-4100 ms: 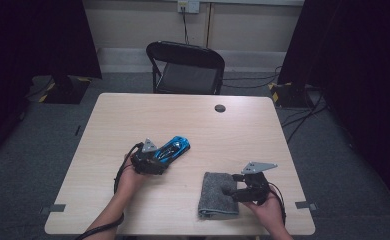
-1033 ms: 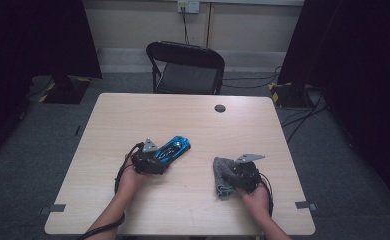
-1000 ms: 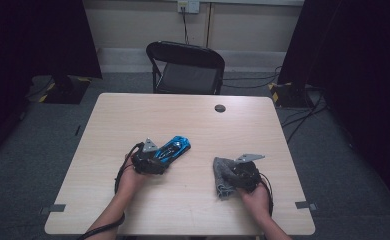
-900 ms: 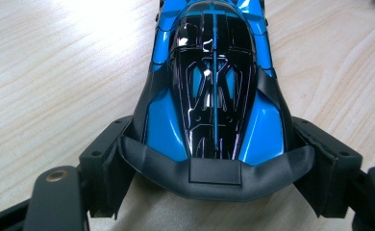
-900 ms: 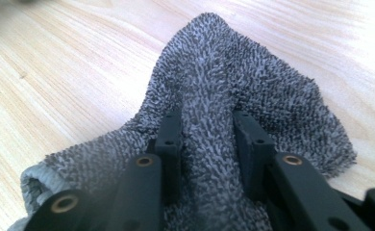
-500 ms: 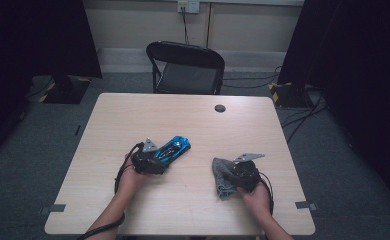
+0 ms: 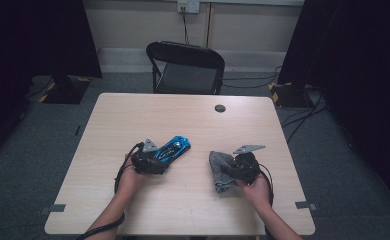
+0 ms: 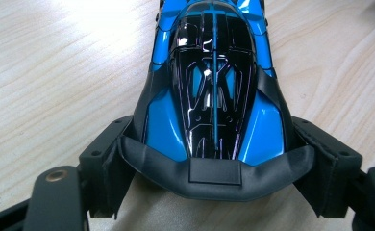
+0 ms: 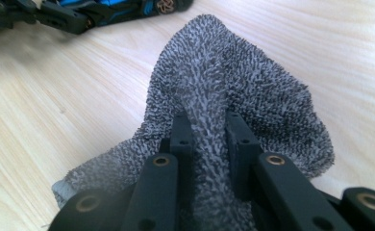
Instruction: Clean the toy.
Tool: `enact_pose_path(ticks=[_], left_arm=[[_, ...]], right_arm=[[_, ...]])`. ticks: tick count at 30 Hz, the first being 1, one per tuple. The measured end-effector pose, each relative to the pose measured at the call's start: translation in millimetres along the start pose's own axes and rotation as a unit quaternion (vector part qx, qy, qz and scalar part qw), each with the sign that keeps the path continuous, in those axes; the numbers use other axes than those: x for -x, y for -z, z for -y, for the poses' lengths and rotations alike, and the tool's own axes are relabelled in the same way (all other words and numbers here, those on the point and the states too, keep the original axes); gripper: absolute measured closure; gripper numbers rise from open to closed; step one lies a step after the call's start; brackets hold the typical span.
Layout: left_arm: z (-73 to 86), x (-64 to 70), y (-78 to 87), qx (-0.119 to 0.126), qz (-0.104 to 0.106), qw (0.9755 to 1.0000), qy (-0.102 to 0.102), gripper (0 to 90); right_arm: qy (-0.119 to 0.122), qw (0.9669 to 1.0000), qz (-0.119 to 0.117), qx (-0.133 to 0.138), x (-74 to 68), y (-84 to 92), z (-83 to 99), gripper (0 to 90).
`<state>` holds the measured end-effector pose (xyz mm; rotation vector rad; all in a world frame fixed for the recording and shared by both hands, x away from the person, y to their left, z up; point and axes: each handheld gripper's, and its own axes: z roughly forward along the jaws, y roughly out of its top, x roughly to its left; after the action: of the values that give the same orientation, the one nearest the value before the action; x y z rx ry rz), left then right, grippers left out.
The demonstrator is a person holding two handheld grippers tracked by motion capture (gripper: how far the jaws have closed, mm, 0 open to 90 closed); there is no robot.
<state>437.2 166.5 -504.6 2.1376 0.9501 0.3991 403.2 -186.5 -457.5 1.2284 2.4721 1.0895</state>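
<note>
A glossy blue and black toy car rests on the wooden table, left of centre. My left gripper is closed on its rear end. In the left gripper view the pads press both flanks of the car. A grey terry cloth lies bunched up right of centre. My right gripper is shut on a raised fold of it. The right gripper view has the cloth pinched between the two black fingers, and the car farther off at the top left.
A small black round disc sits near the table's far edge. A black folding chair stands behind the table. Cables trail from both grippers toward the near edge. Bare wood stretches across the far half.
Since the earliest frame my right gripper has moved left onto the cloth and closed on it, bunching the flat cloth into a raised fold. The left hand and car have kept still.
</note>
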Motion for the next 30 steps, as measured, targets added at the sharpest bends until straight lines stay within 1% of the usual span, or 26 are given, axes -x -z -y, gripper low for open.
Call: enact_pose_path(ticks=[4,7,11,13,15,22,30], left_arm=[[0.0,-0.1,0.1,-0.001,0.000,1.0000,-0.001,23.7],[0.0,-0.1,0.1,0.000,0.000,1.0000,-0.001,23.7],[0.0,-0.1,0.1,0.000,0.000,1.0000,-0.001,23.7],[0.0,0.0,0.0,0.000,0.000,1.0000,0.000,23.8],[0.0,-0.1,0.1,0.000,0.000,1.0000,-0.001,23.7],[0.0,-0.1,0.1,0.000,0.000,1.0000,0.000,23.8],[0.0,-0.2,0.1,0.000,0.000,1.0000,0.000,23.8]], right_arm=[[0.000,0.9999,-0.013,0.002,-1.3,-1.5,-9.9,77.2],[0.014,0.9998,-0.016,0.000,-4.6,-3.9,-19.7,77.2],[0.019,0.9996,-0.020,0.001,-8.0,-9.5,-32.2,77.1],[0.026,0.9995,-0.018,0.001,-11.4,-13.2,-39.7,77.2],[0.032,0.9993,-0.021,0.001,-14.4,-16.4,-46.0,77.2],[0.052,0.9982,-0.030,-0.001,-29.2,-30.9,-71.4,77.3],[0.079,0.9959,-0.043,-0.002,-52.2,-52.6,-97.6,77.2]])
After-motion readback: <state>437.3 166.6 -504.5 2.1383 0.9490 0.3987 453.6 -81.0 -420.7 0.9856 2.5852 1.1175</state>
